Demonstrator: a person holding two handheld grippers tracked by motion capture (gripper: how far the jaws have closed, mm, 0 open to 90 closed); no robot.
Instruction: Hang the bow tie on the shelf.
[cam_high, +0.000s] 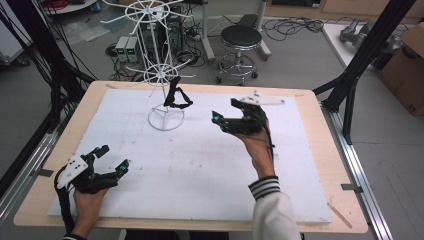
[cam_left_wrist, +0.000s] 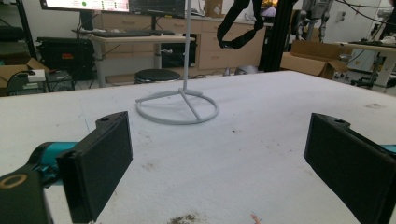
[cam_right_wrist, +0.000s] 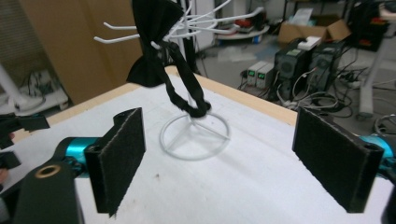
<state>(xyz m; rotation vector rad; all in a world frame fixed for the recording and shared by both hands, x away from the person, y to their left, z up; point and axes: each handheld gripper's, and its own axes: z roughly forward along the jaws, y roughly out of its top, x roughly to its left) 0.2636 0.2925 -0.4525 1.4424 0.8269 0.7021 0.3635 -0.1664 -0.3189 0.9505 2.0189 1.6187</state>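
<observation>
Your left tool (cam_high: 111, 160) rests wide open and empty at the near left of the tabletop (cam_high: 310, 150). Your right tool (cam_high: 226, 114), raised, equally open and empty, is the nearer one. The black bow tie (cam_right_wrist: 154, 44) hangs from the white wire rack (cam_high: 160, 75) beyond it, strap drooping toward the ring base.

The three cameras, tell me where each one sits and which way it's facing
High view: above the person's side, looking forward and down on the table; both forearms, left gripper, right gripper.
Left gripper view: low over the table, facing the white wire stand; open jaws.
Right gripper view: raised, facing the black bow tie; open jaws.
All share stand and bow tie.
</observation>
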